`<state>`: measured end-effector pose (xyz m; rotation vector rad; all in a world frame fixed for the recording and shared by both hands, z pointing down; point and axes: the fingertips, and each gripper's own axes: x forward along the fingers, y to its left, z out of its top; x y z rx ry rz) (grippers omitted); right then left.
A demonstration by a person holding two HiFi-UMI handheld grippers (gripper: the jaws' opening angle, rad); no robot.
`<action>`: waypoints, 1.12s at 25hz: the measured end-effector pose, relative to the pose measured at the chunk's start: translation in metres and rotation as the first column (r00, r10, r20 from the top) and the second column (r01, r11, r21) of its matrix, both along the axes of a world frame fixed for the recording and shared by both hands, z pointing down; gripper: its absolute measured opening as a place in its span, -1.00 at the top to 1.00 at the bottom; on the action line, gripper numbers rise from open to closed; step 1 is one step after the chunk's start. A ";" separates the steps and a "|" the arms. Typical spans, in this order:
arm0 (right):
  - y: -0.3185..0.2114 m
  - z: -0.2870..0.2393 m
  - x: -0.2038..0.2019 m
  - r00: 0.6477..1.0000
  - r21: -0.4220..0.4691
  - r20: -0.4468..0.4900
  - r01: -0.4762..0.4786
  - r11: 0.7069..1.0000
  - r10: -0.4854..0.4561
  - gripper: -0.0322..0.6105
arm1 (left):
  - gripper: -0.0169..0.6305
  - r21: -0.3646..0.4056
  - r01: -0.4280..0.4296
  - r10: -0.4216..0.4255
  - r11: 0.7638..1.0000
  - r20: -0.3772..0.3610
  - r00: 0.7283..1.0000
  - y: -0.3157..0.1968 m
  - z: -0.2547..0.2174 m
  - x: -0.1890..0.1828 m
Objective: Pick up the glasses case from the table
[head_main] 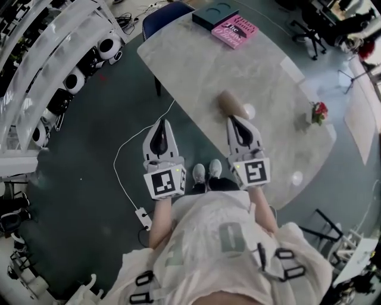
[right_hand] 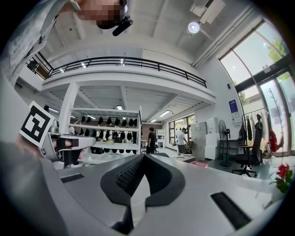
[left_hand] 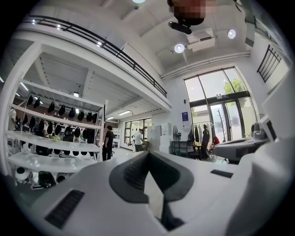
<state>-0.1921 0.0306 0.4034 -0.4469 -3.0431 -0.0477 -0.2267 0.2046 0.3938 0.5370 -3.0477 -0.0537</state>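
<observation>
On the pale marble table (head_main: 196,65) in the head view, the glasses case (head_main: 231,102), a tan oblong, is seen lying toward the near edge. It is just ahead of the right gripper (head_main: 236,121), whose tips are almost at its near end. Whether they touch cannot be settled from above. The left gripper (head_main: 161,126) is held alongside over the dark floor, off the table's edge. A dark box (head_main: 214,16) and a pink book (head_main: 235,31) are seen at the far end, well apart from the case, and a small red flower (head_main: 319,111) off to the right. The step is judged to be the approach, as nothing is gripped yet.

Along the left gripper view, the left gripper (left_hand: 146,154) is shown with its jaws pressed together and nothing between them. Only shelving and the room beyond are taken in, and the case is out of this frame.

Along the right gripper view, the right gripper (right_hand: 144,157) is likewise shown closed tip to tip and empty. The case is hidden below the gripper's own body, so its nearness cannot be read here. The pink book (right_hand: 198,163) is made out far off. For the next move, these jaws would need to be spread wider than the case, brought around it, and closed across its narrow side.
</observation>
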 end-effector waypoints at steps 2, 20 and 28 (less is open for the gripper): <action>-0.002 0.000 0.000 1.000 0.004 0.002 0.010 1.000 -0.010 0.89 | 0.94 0.012 0.007 -0.007 1.000 0.001 1.000 -0.004 -0.001 0.003; -0.134 -0.012 0.023 0.983 -0.041 0.039 -0.177 0.983 0.178 0.89 | 0.94 -0.117 -0.195 0.201 0.974 0.040 0.979 -0.153 -0.014 -0.002; -0.173 -0.016 0.027 0.940 -0.072 0.054 -0.332 0.941 0.336 0.89 | 0.94 -0.091 -0.354 0.359 0.931 0.047 0.932 -0.199 -0.021 -0.024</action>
